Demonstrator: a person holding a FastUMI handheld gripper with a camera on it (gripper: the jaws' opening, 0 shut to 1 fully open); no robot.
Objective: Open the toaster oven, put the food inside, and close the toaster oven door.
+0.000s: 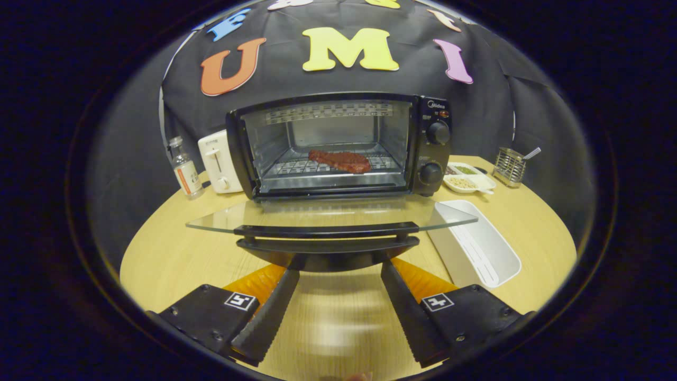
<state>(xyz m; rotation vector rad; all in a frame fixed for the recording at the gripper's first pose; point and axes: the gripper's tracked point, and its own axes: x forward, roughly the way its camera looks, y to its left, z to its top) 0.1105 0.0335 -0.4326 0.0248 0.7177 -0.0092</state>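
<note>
**Oven open, food on rack, gripper spread below the door handle**

We find the toaster oven (338, 145) standing at the centre of the frame on a round wooden table (174, 254), against the booth's black wall. Its glass door (328, 214) is folded fully down and lies roughly level, reaching toward us. The black door handle (327, 231) runs along the door's near edge.

We note the food (339, 160), a flat reddish-brown piece resembling a steak, lying on the wire rack (296, 166) inside the oven cavity, slightly right of its middle.

At the bottom of the frame the gripper (338, 270) has its two black fingers (270, 312) spread wide, with nothing held between them. The fingertips sit just beneath the handle, one toward each end of it; we cannot tell whether they touch it.

Left of the oven we record a white toaster (218, 161) and, further left, a small clear bottle (185, 168). To the right of the oven sit a divided dish of small foods (469, 177), a metal utensil holder (510, 166), and nearer us a white rectangular tray (476, 243), partly under the door's right corner.
</note>
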